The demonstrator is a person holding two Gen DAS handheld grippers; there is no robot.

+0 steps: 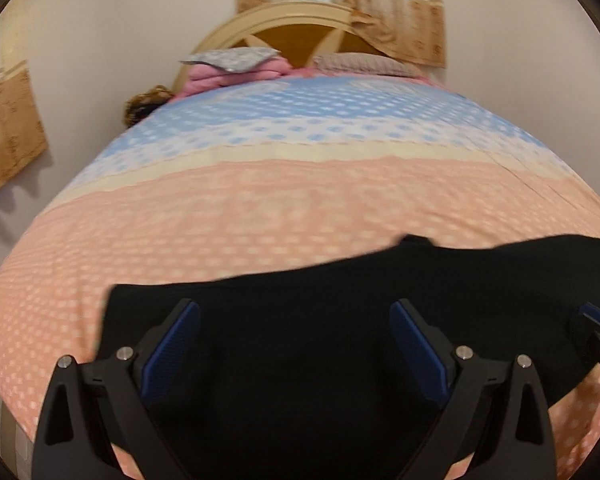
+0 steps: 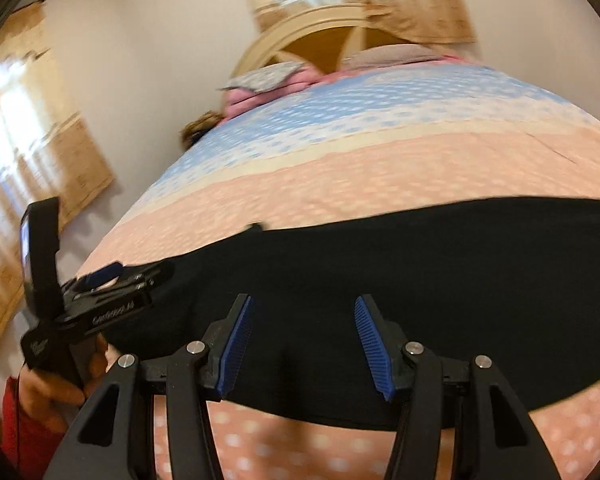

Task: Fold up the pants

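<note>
Pants (image 1: 300, 360) lie flat on the bed (image 1: 260, 208), under both our hand-held grippers, left (image 1: 294, 344) and right (image 2: 304, 340), jaws spread, nothing held. Risk: we pinch one layer only, or the bedcover too, so the fold drags skewed.

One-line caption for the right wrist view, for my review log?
Right tongs open above black pants spread on a pink-and-blue dotted bedspread, left tongs at the pants' left edge.

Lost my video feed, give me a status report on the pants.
Left gripper open, right gripper open, both above the fabric. Black pants spread across the bedspread, ungripped. Nothing in the way.
</note>
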